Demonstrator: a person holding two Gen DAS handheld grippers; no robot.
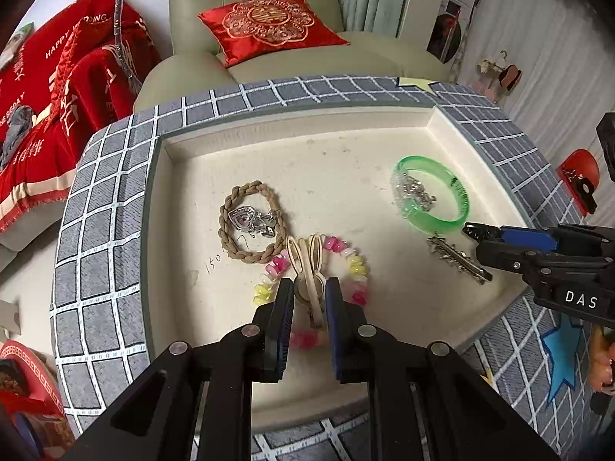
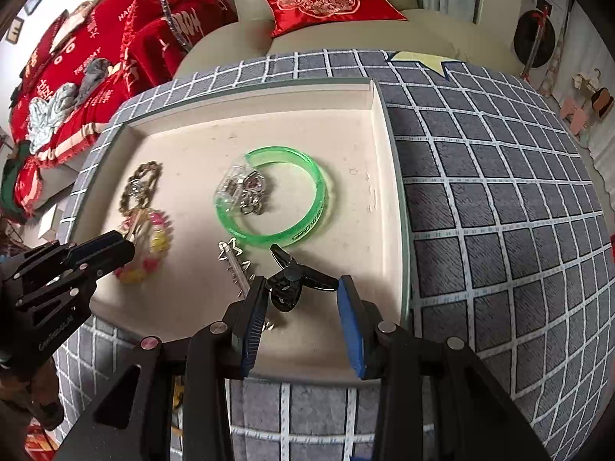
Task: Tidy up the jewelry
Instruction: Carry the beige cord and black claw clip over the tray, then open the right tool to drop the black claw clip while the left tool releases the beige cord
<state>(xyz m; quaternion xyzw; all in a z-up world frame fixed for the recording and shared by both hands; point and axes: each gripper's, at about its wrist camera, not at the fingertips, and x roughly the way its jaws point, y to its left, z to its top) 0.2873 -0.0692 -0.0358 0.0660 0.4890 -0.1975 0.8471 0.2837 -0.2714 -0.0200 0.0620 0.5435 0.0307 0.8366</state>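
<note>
A cream tray (image 1: pixel 346 146) holds the jewelry. My left gripper (image 1: pixel 309 288) is open, its jaws on either side of a beige bunny hair clip (image 1: pixel 307 269) lying on a pink and yellow bead bracelet (image 1: pixel 357 265). A braided rope bracelet (image 1: pixel 246 226) with a silver heart pendant (image 1: pixel 246 217) lies to the left. A green bangle (image 1: pixel 434 192) with a small bag of silver jewelry (image 2: pixel 242 188) lies to the right. A silver star hair pin (image 1: pixel 457 259) lies below it. My right gripper (image 2: pixel 301 288) is open around a black claw clip (image 2: pixel 292 276).
The tray (image 2: pixel 384 153) sits on a grey grid-pattern cloth (image 2: pixel 499 192). A sofa with a red cushion (image 1: pixel 269 23) stands behind. Red bedding (image 1: pixel 57 88) lies at the left.
</note>
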